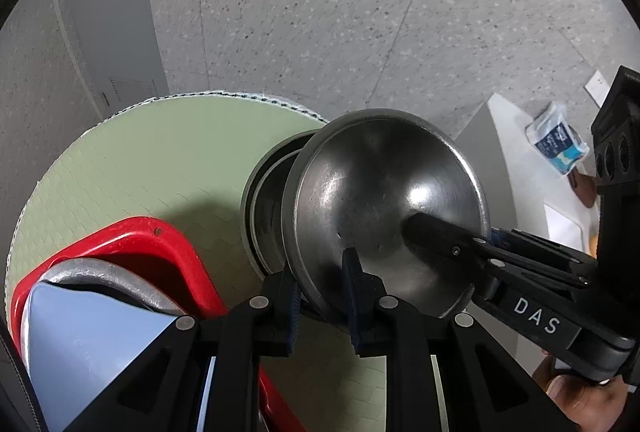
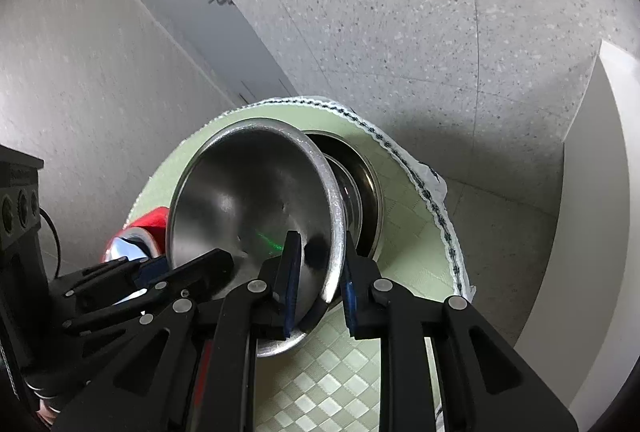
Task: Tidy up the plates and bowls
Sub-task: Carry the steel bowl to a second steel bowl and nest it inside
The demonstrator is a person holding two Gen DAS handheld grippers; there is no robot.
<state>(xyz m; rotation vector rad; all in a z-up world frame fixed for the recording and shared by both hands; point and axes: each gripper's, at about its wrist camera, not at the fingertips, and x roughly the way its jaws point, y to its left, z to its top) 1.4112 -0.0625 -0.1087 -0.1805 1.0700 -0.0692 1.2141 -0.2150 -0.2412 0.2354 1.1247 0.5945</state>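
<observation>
Both tongs, the left tongs (image 1: 322, 288) and the right tongs (image 2: 320, 280), pinch the rim of a tilted round steel bowl (image 1: 384, 208) mid-frame, above another steel bowl (image 1: 266, 200) on the green-clothed desk (image 1: 140, 160); nesting looks unfinished, and dishes wait in the red basin (image 1: 160, 244) lower left.

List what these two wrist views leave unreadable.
- Rear bowl: both views, mostly hidden behind the held steel bowl; one or several, unclear.
- Red basket contents: left wrist view, covered by the left gripper and frame edge.
- Blue packet print: left wrist view, too small.
</observation>
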